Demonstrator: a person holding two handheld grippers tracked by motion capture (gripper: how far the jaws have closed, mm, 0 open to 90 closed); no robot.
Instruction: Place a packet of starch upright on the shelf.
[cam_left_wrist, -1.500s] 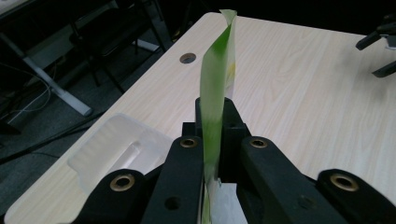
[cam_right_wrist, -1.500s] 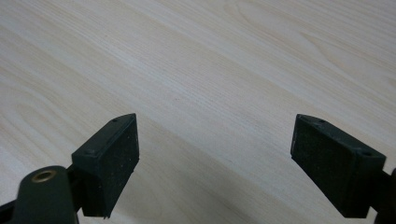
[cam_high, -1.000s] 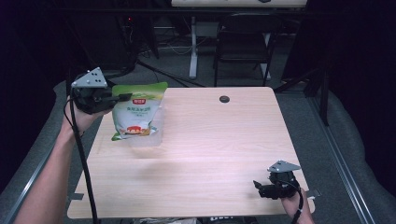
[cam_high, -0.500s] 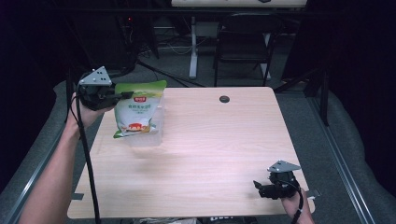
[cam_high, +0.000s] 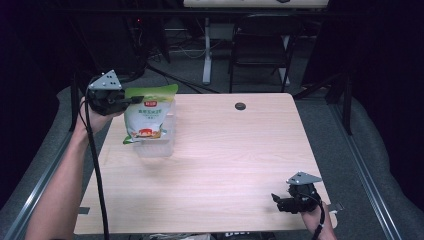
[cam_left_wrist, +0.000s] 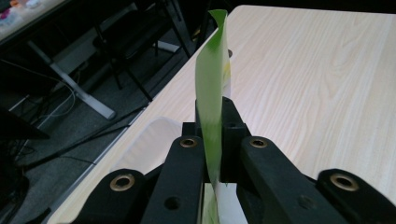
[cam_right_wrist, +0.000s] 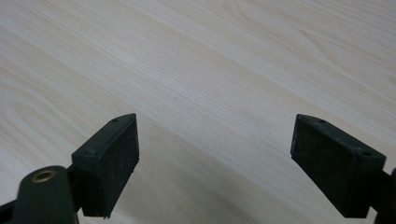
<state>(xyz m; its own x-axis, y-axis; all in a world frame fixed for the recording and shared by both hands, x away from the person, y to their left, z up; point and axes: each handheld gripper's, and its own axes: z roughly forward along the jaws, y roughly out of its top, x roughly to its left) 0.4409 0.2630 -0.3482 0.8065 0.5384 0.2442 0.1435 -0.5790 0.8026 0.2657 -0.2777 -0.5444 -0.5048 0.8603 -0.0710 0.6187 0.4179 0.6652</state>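
Observation:
A green and white snack bag (cam_high: 148, 116) hangs upright over the table's far left part, held by its green top edge. My left gripper (cam_high: 131, 99) is shut on that top edge; in the left gripper view the thin green bag edge (cam_left_wrist: 211, 93) stands pinched between the two black jaws of my left gripper (cam_left_wrist: 212, 135). A clear plastic container (cam_high: 160, 142) stands on the table right under and behind the bag. My right gripper (cam_high: 278, 200) rests at the table's near right corner, open; in the right gripper view my right gripper (cam_right_wrist: 215, 149) has its fingers (cam_right_wrist: 112, 158) spread wide over bare wood.
The light wooden table (cam_high: 225, 165) has a small black round cap (cam_high: 240, 106) near its far edge. A chair (cam_high: 260, 50) and desk legs stand on the floor behind the table. A cable trails from the left gripper along the forearm.
The left gripper has carried the bag slightly right and up, keeping it over the clear container. The right gripper has stayed where it was.

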